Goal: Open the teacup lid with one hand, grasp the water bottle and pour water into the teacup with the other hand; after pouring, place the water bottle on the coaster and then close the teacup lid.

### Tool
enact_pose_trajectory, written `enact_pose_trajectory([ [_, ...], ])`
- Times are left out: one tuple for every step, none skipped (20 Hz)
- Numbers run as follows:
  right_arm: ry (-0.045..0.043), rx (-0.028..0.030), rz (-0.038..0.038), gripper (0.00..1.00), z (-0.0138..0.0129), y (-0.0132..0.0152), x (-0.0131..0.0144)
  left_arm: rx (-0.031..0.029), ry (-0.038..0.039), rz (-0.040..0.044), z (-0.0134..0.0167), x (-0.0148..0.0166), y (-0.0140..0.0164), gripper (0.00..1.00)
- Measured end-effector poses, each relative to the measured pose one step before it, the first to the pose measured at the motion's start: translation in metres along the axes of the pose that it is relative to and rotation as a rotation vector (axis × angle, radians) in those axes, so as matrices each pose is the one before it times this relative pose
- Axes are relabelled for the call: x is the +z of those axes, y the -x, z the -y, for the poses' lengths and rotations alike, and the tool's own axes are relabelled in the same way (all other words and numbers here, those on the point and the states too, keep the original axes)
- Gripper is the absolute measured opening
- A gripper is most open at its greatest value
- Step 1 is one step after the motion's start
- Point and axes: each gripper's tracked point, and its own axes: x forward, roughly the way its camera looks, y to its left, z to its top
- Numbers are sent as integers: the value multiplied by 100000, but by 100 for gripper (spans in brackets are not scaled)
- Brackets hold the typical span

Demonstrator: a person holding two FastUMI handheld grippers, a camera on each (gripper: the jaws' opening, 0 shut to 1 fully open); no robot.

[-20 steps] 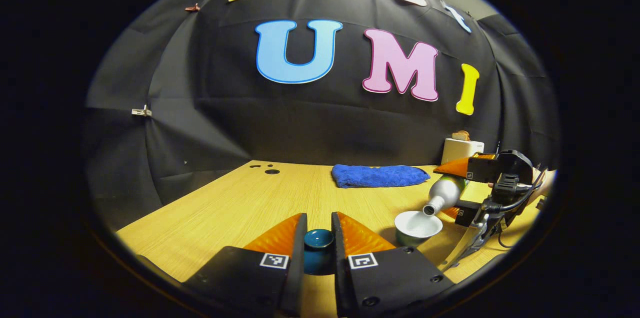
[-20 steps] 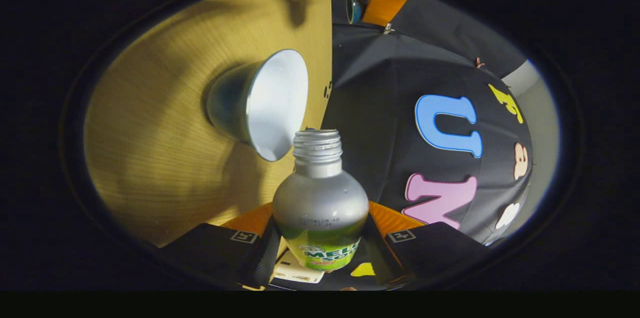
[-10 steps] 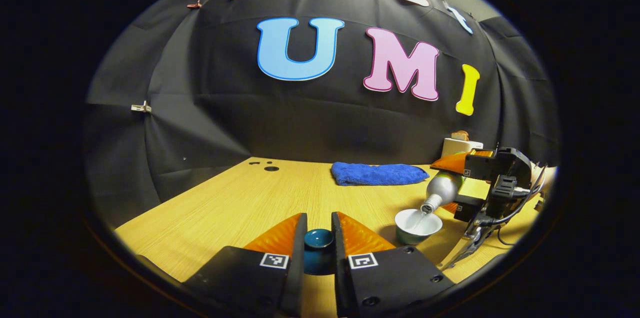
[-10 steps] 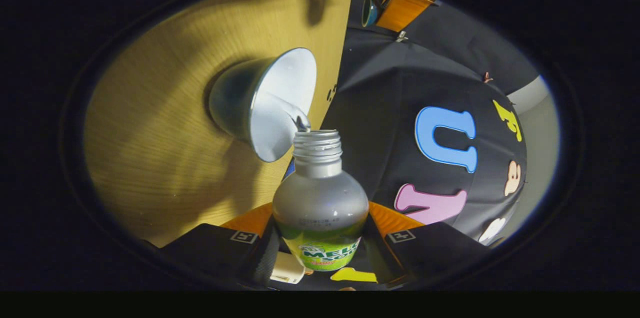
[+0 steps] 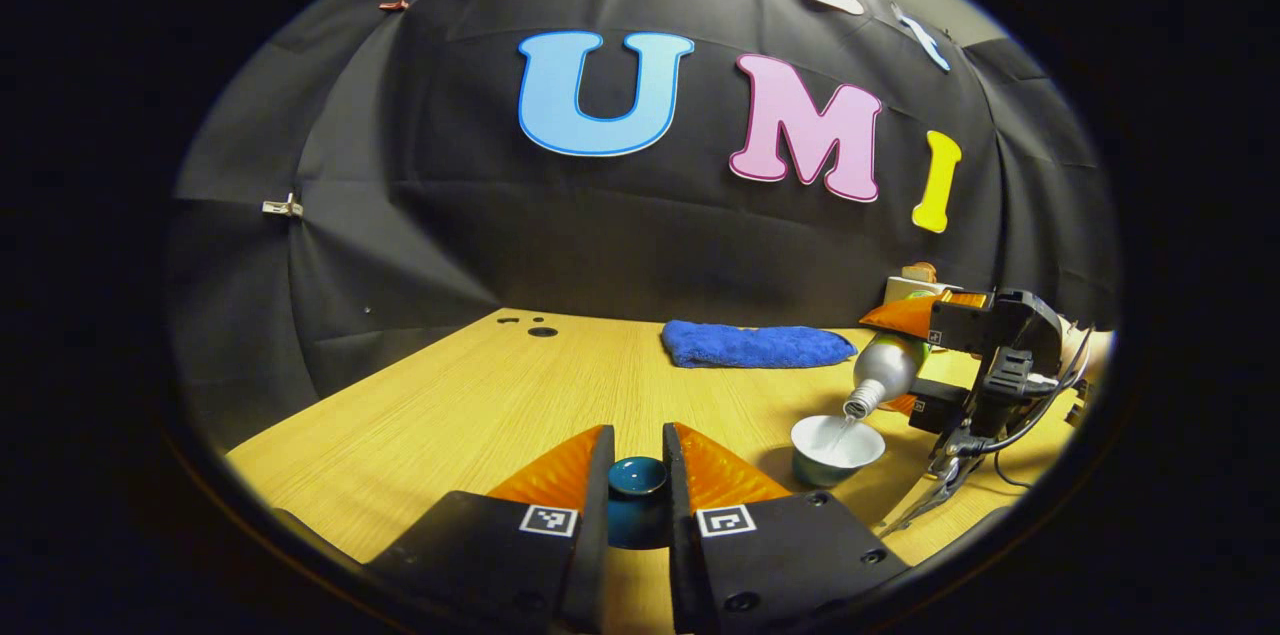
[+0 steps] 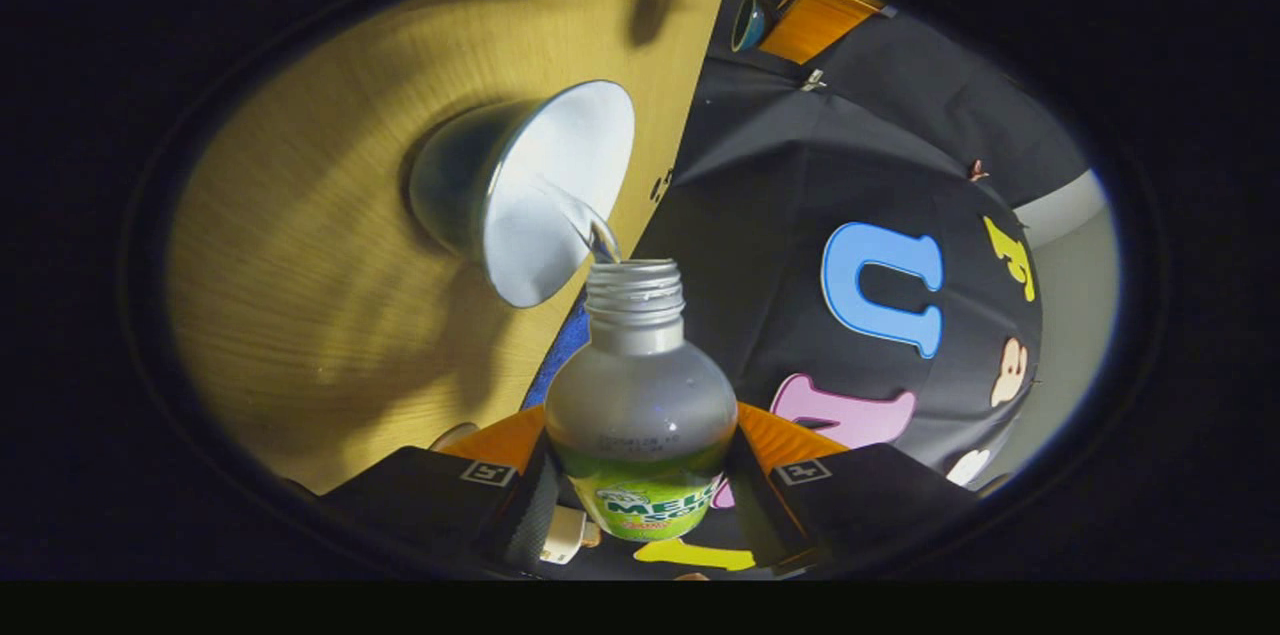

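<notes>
My left gripper (image 5: 638,485) is shut on the dark teal teacup lid (image 5: 637,480), held just above the wooden table (image 5: 480,405). To the right stands the open teacup (image 5: 836,445), pale inside. My right gripper (image 5: 915,360) is shut on the silver water bottle (image 5: 885,370) with a green label, tilted mouth-down over the cup. In the right gripper view the bottle (image 6: 640,405) sits between my right gripper's (image 6: 640,460) fingers, and a stream of water runs from its mouth into the teacup (image 6: 530,190). The left gripper with the lid (image 6: 748,20) shows far off at the top.
A folded blue towel (image 5: 755,345) lies at the back of the table. A white box (image 5: 905,287) stands behind the right gripper. Small dark holes (image 5: 540,330) mark the table's far left. Cables (image 5: 1010,415) hang from the right gripper.
The bottle has tipped further and risen a little over the cup; water now streams from its mouth into the teacup. The left gripper keeps the lid in the same place.
</notes>
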Motion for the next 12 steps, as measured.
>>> enact_pose_trajectory([
  [691, -764, 185, 78, 92, -3, 56, -158, -24, -62, -2, -64, -35, 29],
  [767, -691, 355, 78, 72, -10, -32, 219, -169, -17, -79, 55, -15, 29],
  [460, -762, 37, 78, 87, 32, 98, 228, 4, 138, -87, 31, 96, 29],
  [82, -513, 67, 78, 25, -23, -49, 60, -146, 30, -34, 114, 6, 29],
  [-55, -280, -170, 78, 117, -3, -63, 126, -73, -68, -60, -42, 26, 29],
  [22, 16, -117, 78, -12, 11, -121, 17, 22, 22, 10, -20, 71, 29],
  [639, -178, -6, 78, 293, -52, -126, -98, 60, 29, 2, -9, -5, 29],
  [1071, -691, -174, 78, 394, 34, -139, -229, 209, 48, -4, 51, -21, 29],
  [1154, -934, 0, 78, 383, 15, -92, -352, 413, -80, 76, 18, 95, 29],
  [1061, -954, 75, 78, 301, 35, -135, -181, 492, 33, 19, 47, -69, 27],
  [634, -714, 33, 78, 180, -103, -7, -66, 406, 17, -40, -16, -5, 29],
  [315, -521, 353, 78, 189, -30, 22, -65, 281, 97, 33, 49, 8, 29],
])
